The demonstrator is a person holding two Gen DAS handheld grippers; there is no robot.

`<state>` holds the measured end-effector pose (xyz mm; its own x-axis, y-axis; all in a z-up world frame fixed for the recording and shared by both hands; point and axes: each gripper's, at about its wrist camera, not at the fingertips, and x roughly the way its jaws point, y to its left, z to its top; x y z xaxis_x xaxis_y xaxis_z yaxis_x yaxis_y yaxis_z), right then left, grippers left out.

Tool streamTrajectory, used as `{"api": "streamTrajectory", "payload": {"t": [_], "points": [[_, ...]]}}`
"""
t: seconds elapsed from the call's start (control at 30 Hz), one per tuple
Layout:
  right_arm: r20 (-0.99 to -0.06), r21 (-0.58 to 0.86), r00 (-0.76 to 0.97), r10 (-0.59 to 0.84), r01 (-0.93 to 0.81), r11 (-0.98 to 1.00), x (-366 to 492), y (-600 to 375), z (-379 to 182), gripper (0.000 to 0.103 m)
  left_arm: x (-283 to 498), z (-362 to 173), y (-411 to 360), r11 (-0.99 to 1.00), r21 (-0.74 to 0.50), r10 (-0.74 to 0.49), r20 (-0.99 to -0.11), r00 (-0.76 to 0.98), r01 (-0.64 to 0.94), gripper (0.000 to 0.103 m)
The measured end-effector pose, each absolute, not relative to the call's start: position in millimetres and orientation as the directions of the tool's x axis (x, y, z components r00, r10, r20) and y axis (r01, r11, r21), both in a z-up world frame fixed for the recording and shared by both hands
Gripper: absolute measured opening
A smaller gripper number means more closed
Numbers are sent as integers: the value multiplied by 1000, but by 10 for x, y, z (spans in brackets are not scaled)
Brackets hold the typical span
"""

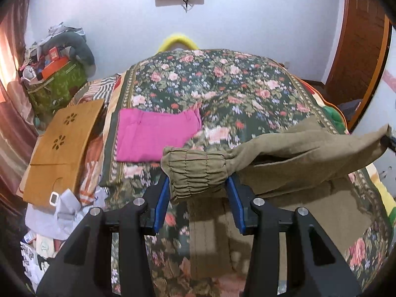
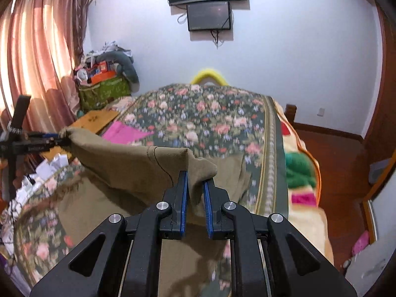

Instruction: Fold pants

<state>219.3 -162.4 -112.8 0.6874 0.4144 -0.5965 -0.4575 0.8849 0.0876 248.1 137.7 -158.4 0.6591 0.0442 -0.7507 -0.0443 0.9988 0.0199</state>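
Left wrist view showed the left gripper (image 1: 198, 185) clamping the pants (image 1: 284, 153) by the waistband, their held edge running rightward to the right gripper (image 2: 195, 185), pinched on a corner.

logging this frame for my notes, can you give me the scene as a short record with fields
surface: bed with floral quilt
item being folded: olive pants, lifted at one edge, the rest lying on the quilt
left claw: shut on the gathered elastic band of the pants
right claw: shut on a pinch of pants fabric
already folded: pink garment, flat on the quilt beyond the pants
beside bed: brown board, green bag with clutter
wall: dark screen
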Motion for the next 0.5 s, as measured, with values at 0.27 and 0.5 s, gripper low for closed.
{"api": "streamTrajectory", "payload": {"t": [0.27, 0.5], "points": [[-651, 96, 645, 400, -453, 886, 1861, -1692, -1392, 11, 2176, -1798, 1285, 997, 76, 74, -763, 642, -25, 44], [-677, 137, 615, 404, -434, 891, 1683, -1700, -1568, 11, 2007, -1990, 1343, 999, 41, 52, -797, 602, -32, 44]]}}
